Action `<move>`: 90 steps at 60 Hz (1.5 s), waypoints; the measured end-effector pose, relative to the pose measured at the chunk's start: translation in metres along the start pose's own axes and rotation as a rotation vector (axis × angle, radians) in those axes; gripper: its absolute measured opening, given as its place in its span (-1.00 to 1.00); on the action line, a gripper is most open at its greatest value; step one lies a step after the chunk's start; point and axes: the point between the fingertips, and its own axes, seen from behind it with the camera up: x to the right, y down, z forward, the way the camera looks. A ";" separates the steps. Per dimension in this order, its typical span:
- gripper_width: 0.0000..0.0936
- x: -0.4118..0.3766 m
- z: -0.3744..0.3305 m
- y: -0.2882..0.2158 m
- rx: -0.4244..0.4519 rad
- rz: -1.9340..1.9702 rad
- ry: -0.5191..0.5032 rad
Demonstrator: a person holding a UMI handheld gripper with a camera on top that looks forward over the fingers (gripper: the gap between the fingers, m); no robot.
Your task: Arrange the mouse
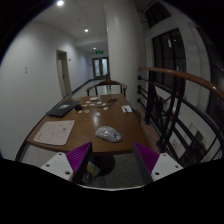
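Note:
A grey computer mouse [108, 133] lies on the near end of a long wooden table [75, 115], just ahead of my fingers. My gripper [113, 158] is open and empty, its two purple pads [80, 158] wide apart, held above the table's near edge. The mouse sits beyond the fingertips, roughly centred between them, with a clear gap to both.
A pale mat or sheet [53, 131] lies left of the mouse. A dark laptop-like thing [63, 108] and several small items [97, 101] sit further along the table. Chairs [107, 86] stand at the far end. A railing [190, 85] and windows run along the right.

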 end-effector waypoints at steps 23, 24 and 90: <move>0.80 -0.002 0.148 0.021 -0.086 -0.074 -0.050; 0.80 -0.004 0.154 0.022 -0.087 -0.078 -0.052; -0.21 -0.044 0.189 -0.151 0.101 0.106 0.097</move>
